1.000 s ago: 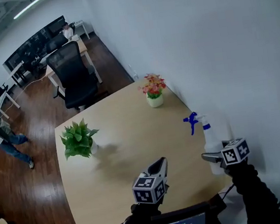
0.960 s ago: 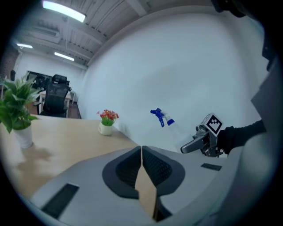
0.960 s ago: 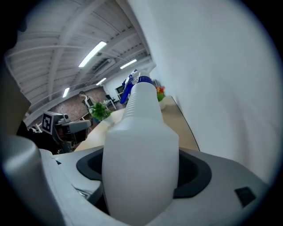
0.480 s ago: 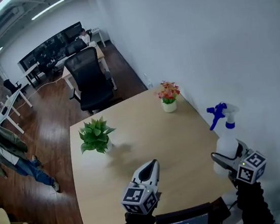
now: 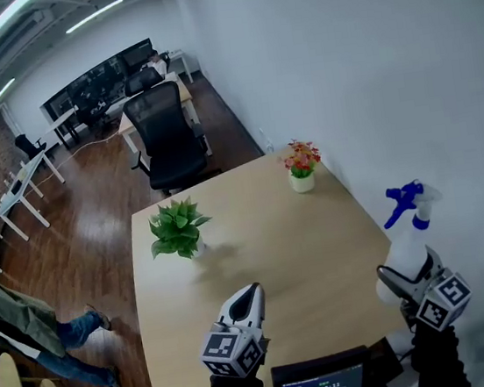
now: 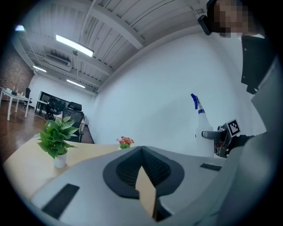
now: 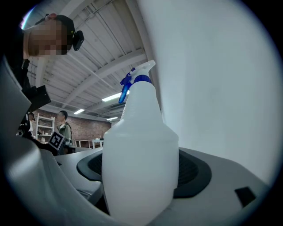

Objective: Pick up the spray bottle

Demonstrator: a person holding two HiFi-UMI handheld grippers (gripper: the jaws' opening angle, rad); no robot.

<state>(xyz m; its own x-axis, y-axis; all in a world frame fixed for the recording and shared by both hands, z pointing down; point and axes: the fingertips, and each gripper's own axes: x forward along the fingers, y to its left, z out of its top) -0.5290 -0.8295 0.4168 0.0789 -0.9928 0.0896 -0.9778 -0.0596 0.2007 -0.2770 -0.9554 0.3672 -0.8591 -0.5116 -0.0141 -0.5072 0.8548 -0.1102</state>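
The spray bottle (image 5: 408, 246) is white with a blue trigger head. It is held upright off the table at the right edge, near the white wall. My right gripper (image 5: 401, 278) is shut on its body. In the right gripper view the spray bottle (image 7: 139, 154) fills the space between the jaws, with its nozzle at the top. My left gripper (image 5: 243, 305) hovers over the near edge of the table, shut with nothing in it. In the left gripper view the spray bottle (image 6: 201, 119) shows far off at the right, above the right gripper (image 6: 214, 134).
A light wooden table (image 5: 268, 255) carries a green potted plant (image 5: 178, 228) at the left and a small flower pot (image 5: 301, 164) at the far right. A black office chair (image 5: 166, 136) stands beyond the table. A person (image 5: 31, 335) stands on the floor at the left.
My right gripper has lifted the spray bottle off the table and carried it right, toward the wall. The head view has shifted. The left gripper stays low.
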